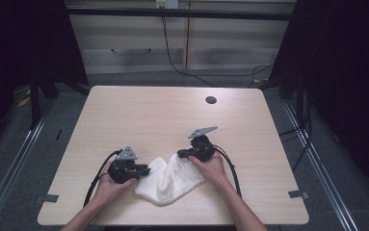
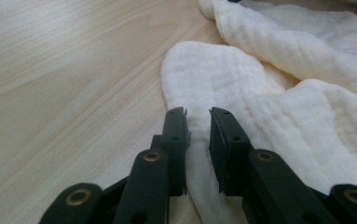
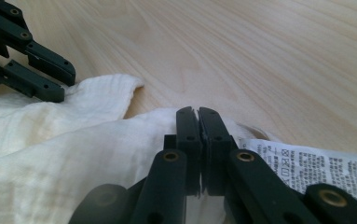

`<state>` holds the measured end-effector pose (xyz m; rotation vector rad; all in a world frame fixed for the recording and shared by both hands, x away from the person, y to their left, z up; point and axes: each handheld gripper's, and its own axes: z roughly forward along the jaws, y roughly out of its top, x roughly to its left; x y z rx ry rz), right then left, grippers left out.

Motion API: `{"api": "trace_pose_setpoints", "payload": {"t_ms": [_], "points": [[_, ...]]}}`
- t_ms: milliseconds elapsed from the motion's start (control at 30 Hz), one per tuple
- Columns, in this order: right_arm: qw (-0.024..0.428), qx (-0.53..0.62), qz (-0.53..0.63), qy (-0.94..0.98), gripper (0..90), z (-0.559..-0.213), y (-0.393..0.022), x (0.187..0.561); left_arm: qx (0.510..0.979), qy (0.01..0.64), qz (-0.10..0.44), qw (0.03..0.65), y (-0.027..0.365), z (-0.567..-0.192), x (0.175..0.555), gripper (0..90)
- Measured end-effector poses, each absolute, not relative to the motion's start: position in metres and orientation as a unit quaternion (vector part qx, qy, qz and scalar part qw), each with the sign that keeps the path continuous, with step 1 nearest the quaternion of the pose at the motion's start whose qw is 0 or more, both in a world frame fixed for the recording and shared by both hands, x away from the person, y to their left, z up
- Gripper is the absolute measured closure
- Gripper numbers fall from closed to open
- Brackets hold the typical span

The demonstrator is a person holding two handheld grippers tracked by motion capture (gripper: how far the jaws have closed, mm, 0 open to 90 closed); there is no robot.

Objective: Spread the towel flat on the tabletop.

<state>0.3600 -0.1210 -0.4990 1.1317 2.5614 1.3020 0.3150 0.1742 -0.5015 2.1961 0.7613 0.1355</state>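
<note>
White cloth (image 1: pixel 168 180) lies between both tools (right tool (image 3: pixel 198 112) pinching it).

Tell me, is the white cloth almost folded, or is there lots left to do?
Lots left. Done: the right gripper has pinched an edge of the white cloth, beside its care label. In hand: the left gripper sits over another edge with a gap between its jaws, so it probably has no firm hold there. Left: the cloth lies crumpled on the table, with no neat fold.
</note>
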Motion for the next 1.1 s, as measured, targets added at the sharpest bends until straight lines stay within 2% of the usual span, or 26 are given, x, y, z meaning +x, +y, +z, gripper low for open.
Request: {"api": "trace_pose_setpoints", "payload": {"t_ms": [367,800,1100], "points": [[0.063,0.379,0.451,0.806,88.3,-0.471,-0.15,0.347,0.87,0.301,0.065,0.385,0.176,-0.501,0.313,74.4],[0.13,0.417,0.48,0.761,88.4,-0.438,-0.212,0.322,0.873,0.3,0.079,0.376,0.175,-0.5,0.308,77.5],[0.152,0.447,0.472,0.744,88.4,-0.443,-0.247,0.303,0.876,0.303,0.077,0.368,0.177,-0.498,0.301,78.1]]}}
